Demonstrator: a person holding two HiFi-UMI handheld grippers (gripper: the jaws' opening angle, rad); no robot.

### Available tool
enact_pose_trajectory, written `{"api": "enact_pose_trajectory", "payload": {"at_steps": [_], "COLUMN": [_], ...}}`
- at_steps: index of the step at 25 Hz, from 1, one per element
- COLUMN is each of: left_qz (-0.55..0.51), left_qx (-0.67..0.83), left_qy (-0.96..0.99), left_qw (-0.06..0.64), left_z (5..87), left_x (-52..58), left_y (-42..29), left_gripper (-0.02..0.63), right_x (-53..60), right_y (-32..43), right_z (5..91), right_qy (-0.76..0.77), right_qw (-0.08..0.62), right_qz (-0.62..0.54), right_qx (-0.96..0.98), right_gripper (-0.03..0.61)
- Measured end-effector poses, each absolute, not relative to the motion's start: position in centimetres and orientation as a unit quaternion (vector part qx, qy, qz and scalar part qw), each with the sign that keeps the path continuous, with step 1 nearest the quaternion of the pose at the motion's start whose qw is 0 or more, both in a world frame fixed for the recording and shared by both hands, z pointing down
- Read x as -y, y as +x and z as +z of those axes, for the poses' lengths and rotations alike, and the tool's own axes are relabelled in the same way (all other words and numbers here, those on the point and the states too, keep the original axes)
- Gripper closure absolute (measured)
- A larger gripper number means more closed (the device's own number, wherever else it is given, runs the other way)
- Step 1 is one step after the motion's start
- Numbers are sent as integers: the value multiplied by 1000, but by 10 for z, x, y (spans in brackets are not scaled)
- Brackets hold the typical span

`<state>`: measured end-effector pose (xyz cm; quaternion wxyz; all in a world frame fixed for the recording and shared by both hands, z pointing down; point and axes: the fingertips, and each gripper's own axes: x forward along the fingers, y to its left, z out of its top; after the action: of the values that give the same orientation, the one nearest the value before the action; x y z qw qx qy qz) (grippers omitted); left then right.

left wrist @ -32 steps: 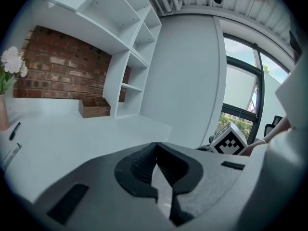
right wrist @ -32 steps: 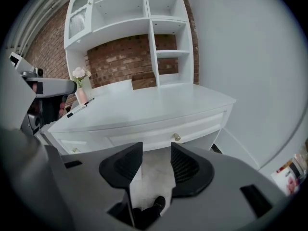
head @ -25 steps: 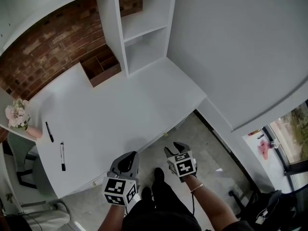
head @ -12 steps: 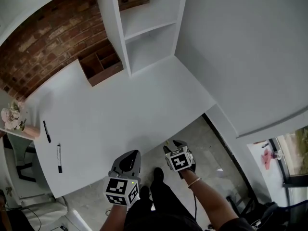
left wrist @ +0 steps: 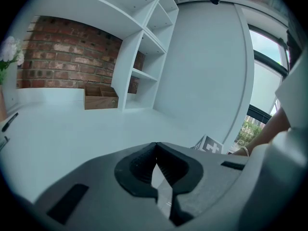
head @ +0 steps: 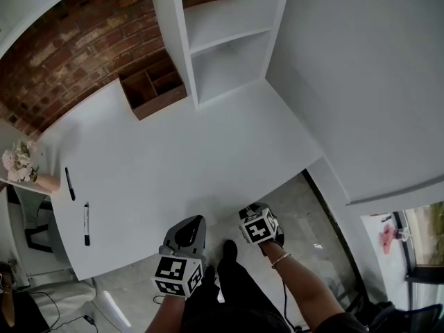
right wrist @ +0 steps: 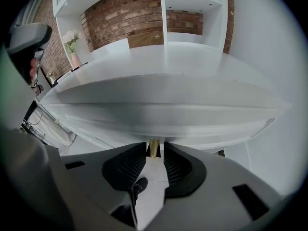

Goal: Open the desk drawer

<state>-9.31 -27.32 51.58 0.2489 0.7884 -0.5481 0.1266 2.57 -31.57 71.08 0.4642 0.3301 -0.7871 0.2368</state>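
Right gripper view: knob half hidden (behind right gripper tips)

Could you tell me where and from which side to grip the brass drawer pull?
Pinch the brass pull by its sides, from the front below the desk edge: it stands narrow and upright between the jaws of the right gripper.

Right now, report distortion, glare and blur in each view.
Head view: wide lens bends the desk edge and shelves; light even, window bright. Left gripper view: fisheye, dark corners, bluish cast, glary window beyond the left gripper. Right gripper view: desk front bowed and soft, knob small between the right gripper jaws.
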Motion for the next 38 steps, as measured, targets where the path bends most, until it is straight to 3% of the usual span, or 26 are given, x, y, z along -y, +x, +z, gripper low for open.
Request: {"api": "enact_pose_trajectory", "payload": {"at_steps": [38], "left_qz": [132], "left_qx": [511], "left_qy": [815], "left_qw": [238], "left_z": [511], "left_x": [205], "left_y": [-90], "left_gripper": [605], "right_x": [235], "right_y": [81], "right_z": [708], "right_qy": [401], "right_qw": [454], "right_qz": [225], "right_qx": [763], "right_gripper": [491]}}
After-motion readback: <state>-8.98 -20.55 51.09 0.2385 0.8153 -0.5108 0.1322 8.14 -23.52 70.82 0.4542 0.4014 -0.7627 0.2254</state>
